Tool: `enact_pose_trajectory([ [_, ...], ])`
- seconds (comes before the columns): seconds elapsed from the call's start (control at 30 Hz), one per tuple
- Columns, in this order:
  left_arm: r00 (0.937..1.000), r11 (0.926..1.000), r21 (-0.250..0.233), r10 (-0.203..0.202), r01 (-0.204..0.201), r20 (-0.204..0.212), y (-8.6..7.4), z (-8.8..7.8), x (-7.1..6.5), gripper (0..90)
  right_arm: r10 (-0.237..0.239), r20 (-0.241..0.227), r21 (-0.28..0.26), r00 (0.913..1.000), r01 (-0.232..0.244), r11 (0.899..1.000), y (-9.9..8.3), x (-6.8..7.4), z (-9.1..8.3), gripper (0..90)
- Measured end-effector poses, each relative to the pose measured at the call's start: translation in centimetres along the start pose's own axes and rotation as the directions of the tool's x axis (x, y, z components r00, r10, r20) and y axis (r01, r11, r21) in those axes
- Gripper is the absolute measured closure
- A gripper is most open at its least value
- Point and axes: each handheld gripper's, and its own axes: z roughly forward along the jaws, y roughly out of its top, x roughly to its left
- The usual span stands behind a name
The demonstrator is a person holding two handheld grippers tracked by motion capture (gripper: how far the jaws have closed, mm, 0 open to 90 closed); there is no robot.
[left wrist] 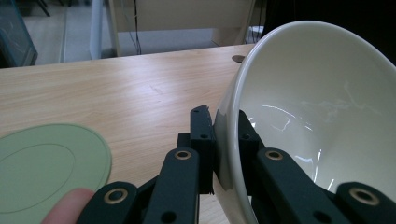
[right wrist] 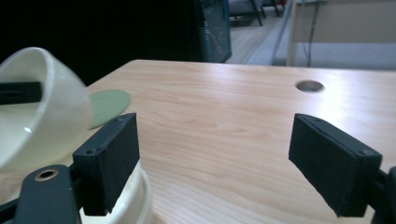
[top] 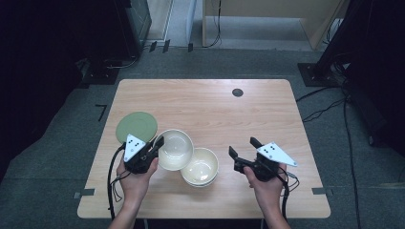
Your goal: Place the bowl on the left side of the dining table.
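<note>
The left gripper [top: 154,145] fingers clamp the rim of a tilted glossy cream ceramic bowl [top: 175,149], beside the stacked cream bowls [top: 200,167] on the wooden counter [top: 210,109]. The right gripper [top: 242,148] fingers spread wide, empty.

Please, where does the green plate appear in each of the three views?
High view: green plate at the table's left edge, behind the left gripper.
Left gripper view: lower left corner.
Right gripper view: far left, behind the tilted white bowl.
Shared landmark: the table's round hole.
</note>
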Motion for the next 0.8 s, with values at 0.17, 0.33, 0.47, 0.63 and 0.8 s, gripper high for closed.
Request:
enact_pose_trajectory([
  [0.17, 1.0000, 1.0000, 0.004, -0.009, 0.009, 0.001, -0.1, -0.1, 0.4, 83.3, 0.038, 0.026, 0.024, 0.9989, -0.039, 0.999, -1.9, -1.7, -0.4, 16.1],
  [0.33, 0.9995, 0.9996, -0.007, -0.028, 0.028, -0.014, 0.0, -0.4, 1.0, 83.3, 0.047, 0.061, 0.017, 0.9970, -0.048, 0.999, -2.4, -2.6, -0.7, 16.3],
  [0.47, 0.9984, 0.9990, -0.005, -0.046, 0.045, -0.033, -0.1, -0.7, 2.0, 83.2, 0.043, 0.067, 0.020, 0.9969, -0.044, 0.999, -2.5, -3.2, -0.8, 16.1],
  [0.63, 0.9960, 0.9975, -0.011, -0.071, 0.070, -0.055, -0.2, -1.1, 3.3, 83.2, 0.024, 0.074, 0.041, 0.9969, -0.028, 0.999, -2.6, -3.8, -0.8, 15.4],
  [0.8, 0.9923, 0.9957, -0.018, -0.092, 0.091, -0.083, -0.4, -1.4, 4.5, 83.2, 0.034, 0.085, 0.048, 0.9958, -0.038, 0.998, -2.9, -4.4, -0.8, 15.4],
])
